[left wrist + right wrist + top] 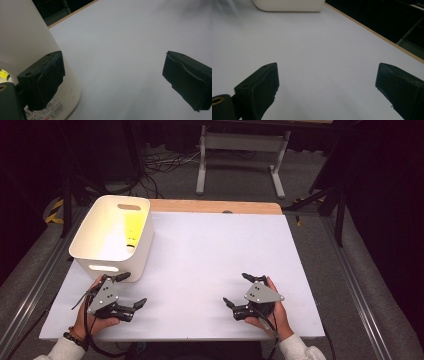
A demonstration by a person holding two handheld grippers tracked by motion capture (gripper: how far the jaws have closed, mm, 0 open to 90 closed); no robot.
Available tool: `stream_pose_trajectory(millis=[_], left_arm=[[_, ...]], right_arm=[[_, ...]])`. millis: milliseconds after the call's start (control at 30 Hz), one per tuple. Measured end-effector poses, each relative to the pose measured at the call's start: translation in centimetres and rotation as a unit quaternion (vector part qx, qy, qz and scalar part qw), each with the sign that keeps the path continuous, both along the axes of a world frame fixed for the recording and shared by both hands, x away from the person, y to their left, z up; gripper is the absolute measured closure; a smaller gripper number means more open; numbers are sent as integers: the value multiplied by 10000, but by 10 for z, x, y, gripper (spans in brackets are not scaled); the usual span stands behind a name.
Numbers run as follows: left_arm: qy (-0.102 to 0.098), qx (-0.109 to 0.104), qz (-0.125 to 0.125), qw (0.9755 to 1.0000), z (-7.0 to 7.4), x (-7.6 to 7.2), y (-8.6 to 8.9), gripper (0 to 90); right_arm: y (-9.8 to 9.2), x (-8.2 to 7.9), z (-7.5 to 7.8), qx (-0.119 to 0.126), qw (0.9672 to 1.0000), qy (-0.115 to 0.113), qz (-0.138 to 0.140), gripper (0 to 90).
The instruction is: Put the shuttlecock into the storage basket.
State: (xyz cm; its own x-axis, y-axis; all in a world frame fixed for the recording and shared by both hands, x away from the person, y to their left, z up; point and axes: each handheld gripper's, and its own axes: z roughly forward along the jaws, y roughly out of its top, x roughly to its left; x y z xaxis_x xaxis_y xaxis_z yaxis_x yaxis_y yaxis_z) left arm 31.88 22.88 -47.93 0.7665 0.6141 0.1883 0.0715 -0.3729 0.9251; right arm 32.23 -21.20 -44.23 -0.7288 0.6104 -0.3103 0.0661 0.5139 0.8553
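Your left gripper (131, 290) gapes empty just beside the white plastic bin (112, 236), something yellow inside; your right gripper (238, 289) gapes empty, well apart.

The storage bin (114, 236) stands on the table (210, 255) at its far left, with the left gripper (131, 290) just before it and the right gripper (239, 289) well to the right.

Both forearms come in from the near edge, white sleeves at the wrists. The left gripper (131, 290) sits low in the person's left hand (92, 320), jaws spread wide and angled inward. The right gripper (238, 290) mirrors it in the right hand (272, 315), jaws likewise apart, seemingly holding nothing.
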Motion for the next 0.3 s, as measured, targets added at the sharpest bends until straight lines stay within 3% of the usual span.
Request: stream_pose_trajectory(millis=[300], left_arm=[[113, 86, -19, 9999, -4, 3, -3, 54]], right_arm=[[-1, 3, -1, 2, 10000, 48, -5, 55]])
